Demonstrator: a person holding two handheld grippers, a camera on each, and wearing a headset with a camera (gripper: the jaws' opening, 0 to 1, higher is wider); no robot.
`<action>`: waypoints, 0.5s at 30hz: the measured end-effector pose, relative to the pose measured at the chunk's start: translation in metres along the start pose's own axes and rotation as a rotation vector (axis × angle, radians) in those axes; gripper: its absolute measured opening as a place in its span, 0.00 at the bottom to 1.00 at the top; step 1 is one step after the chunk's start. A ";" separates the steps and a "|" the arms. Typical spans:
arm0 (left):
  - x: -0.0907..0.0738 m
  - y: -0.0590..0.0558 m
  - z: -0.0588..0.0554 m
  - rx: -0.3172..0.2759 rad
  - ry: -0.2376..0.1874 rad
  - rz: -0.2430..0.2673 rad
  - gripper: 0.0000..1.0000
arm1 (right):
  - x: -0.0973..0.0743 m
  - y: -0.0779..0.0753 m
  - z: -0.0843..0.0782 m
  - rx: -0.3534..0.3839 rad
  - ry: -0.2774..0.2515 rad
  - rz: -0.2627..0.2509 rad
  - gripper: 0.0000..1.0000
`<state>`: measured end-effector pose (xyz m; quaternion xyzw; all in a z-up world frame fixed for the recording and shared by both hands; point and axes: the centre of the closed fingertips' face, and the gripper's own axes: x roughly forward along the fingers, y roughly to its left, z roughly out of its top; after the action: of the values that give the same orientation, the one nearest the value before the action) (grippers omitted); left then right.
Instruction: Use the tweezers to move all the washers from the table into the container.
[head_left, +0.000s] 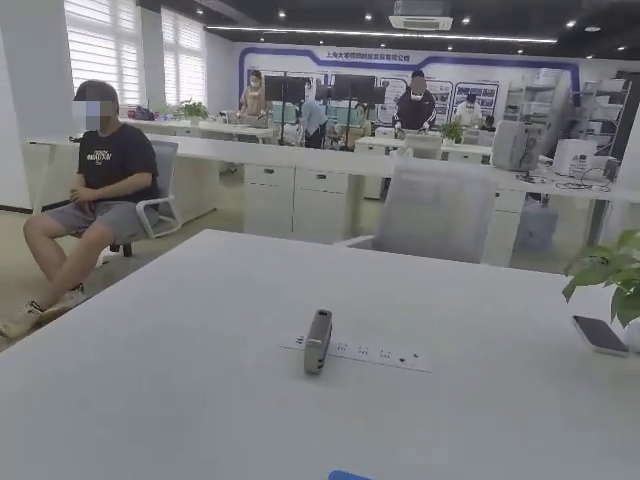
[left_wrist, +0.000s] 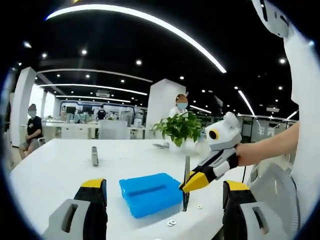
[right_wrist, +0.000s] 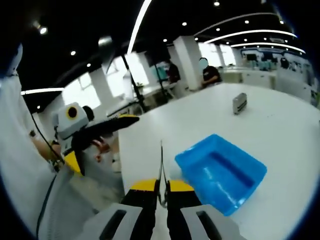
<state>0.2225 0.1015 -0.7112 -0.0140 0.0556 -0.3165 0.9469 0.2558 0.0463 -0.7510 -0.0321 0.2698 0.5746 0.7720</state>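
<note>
First, in the head view, the big white table (head_left: 200, 380) stretches far away. A small grey box-shaped gadget (head_left: 318, 340) lies in the middle, and a tiny bit of the blue plastic container (head_left: 349, 476) peeks in at the near edge. Next, in the left gripper view, the left gripper (left_wrist: 164, 184) has its jaws spread wide with nothing between them, and the container sits just ahead of it. The right gripper (left_wrist: 194, 182) shows at the right and pinches the thin metal tweezers (left_wrist: 185, 200). They stand straight up and down, with the tip almost on the table. The small silver ring washers (left_wrist: 172, 222) lie on the table just beside that tip, outside the container by its near right corner. Last, in the right gripper view, the right gripper's jaws squeeze tight on the tweezers, which point straight ahead, and the container lies just right of them. The right gripper looks much nearer the washers, so I think it should do the picking.
</note>
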 end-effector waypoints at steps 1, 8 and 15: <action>0.001 -0.002 -0.002 0.022 0.009 -0.007 0.99 | -0.003 -0.003 0.003 -0.021 0.005 -0.017 0.03; 0.001 -0.007 -0.005 0.022 0.020 -0.038 0.99 | -0.015 -0.027 0.030 -0.074 -0.052 -0.088 0.03; -0.003 0.004 0.002 -0.039 -0.021 -0.008 0.96 | -0.012 -0.062 0.036 -0.044 -0.083 -0.205 0.03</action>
<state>0.2229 0.1063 -0.7088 -0.0362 0.0515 -0.3189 0.9457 0.3227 0.0277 -0.7308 -0.0530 0.2202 0.4990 0.8364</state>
